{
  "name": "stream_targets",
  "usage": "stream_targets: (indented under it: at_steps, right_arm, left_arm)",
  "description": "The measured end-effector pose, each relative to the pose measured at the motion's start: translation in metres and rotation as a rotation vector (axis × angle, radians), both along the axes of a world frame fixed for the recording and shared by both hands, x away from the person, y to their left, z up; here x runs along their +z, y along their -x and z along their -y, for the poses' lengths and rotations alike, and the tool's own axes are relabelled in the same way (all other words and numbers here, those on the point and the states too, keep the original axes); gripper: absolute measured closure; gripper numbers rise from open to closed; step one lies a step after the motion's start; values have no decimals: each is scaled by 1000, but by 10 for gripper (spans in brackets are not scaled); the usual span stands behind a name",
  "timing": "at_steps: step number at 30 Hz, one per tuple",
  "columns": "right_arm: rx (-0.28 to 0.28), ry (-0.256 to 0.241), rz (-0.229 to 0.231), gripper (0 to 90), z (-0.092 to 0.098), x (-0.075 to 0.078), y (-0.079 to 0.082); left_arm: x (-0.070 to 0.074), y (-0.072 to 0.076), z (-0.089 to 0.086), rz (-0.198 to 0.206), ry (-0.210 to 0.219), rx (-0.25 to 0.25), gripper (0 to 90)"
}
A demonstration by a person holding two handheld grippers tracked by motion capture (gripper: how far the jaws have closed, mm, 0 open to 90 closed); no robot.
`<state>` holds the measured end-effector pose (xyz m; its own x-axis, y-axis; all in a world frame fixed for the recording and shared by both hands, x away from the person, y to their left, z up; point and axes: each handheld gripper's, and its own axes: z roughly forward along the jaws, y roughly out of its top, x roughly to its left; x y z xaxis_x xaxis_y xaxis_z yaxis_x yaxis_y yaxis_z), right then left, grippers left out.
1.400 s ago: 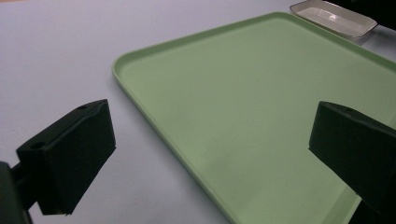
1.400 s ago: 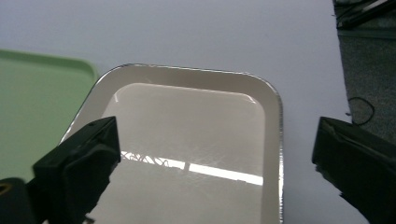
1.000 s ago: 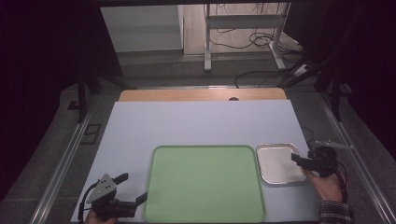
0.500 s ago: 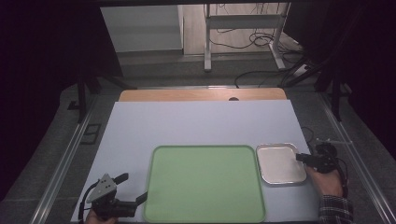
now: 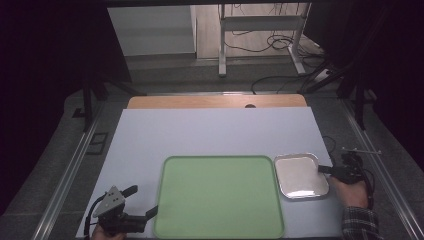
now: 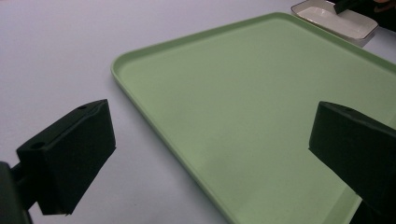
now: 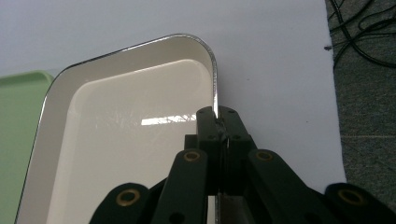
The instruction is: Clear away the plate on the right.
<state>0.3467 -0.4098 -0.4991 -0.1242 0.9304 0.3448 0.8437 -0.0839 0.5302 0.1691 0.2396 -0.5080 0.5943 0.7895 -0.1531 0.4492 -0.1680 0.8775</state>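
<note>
high view: above, looking forward-down over whole table (image 5: 215, 135). gripper views: low, close. left faces green tray (image 6: 261, 107), right faces metal tray (image 7: 121, 140); all share both trays.

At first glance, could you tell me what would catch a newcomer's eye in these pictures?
The large green tray dominates the near middle of the white table. Just to its right sits a small metal tray, its right rim pinched by the shut right gripper. At the green tray's near left corner, the left gripper waits with jaws wide open.
</note>
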Motion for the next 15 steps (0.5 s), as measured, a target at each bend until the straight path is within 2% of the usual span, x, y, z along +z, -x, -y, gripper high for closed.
stream_targets:
  at_steps: [8, 15]
  right_arm:
    - [-5, 2, 22, 889, -1, 4, 2]
    - [-3, -21, 41, 889, -2, 9, 5]
  left_arm:
    - [0, 0, 0, 1, -1, -1, 3]
    - [0, 0, 0, 2, -2, -2, 3]
